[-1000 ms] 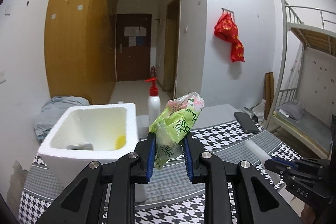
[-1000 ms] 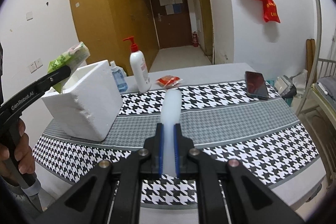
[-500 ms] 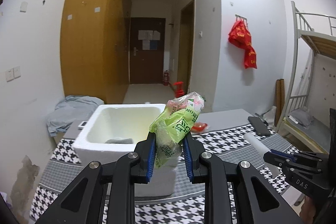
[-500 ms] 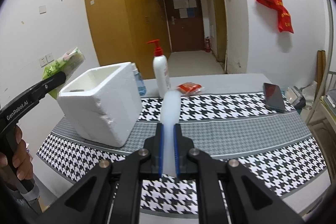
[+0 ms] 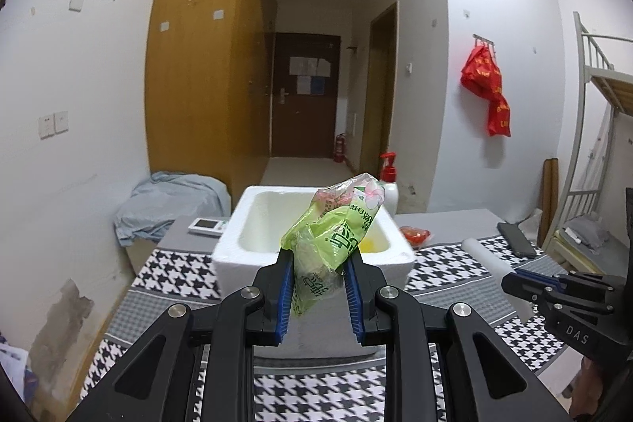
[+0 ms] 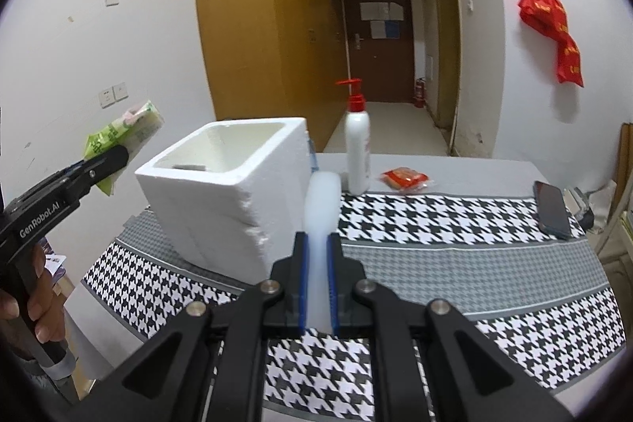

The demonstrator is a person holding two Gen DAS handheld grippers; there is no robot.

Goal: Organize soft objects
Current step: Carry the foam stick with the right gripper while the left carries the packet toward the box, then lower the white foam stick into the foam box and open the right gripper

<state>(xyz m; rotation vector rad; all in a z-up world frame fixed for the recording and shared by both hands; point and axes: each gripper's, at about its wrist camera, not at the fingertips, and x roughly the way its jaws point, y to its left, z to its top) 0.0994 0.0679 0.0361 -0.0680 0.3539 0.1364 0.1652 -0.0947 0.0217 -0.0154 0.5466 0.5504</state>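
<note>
My left gripper (image 5: pixel 318 277) is shut on a crumpled green plastic packet (image 5: pixel 332 232) and holds it in the air just in front of the open white foam box (image 5: pixel 316 287). From the right wrist view the same packet (image 6: pixel 126 137) hangs left of the foam box (image 6: pixel 229 192), level with its rim. My right gripper (image 6: pixel 316 256) is shut on a white translucent roll (image 6: pixel 321 208) that sticks out forward above the table. A grey thing and something yellow lie inside the box.
A houndstooth cloth covers the table (image 6: pixel 455 256). Behind the box stand a white pump bottle (image 6: pixel 357 145) and a red packet (image 6: pixel 404 177). A dark phone (image 6: pixel 552 208) lies at the right edge. A person's hand (image 6: pixel 35 299) grips the left tool's handle.
Both grippers have swung left across the table with their loads. The foam box now sits straight ahead of the left gripper and closer to the right one.
</note>
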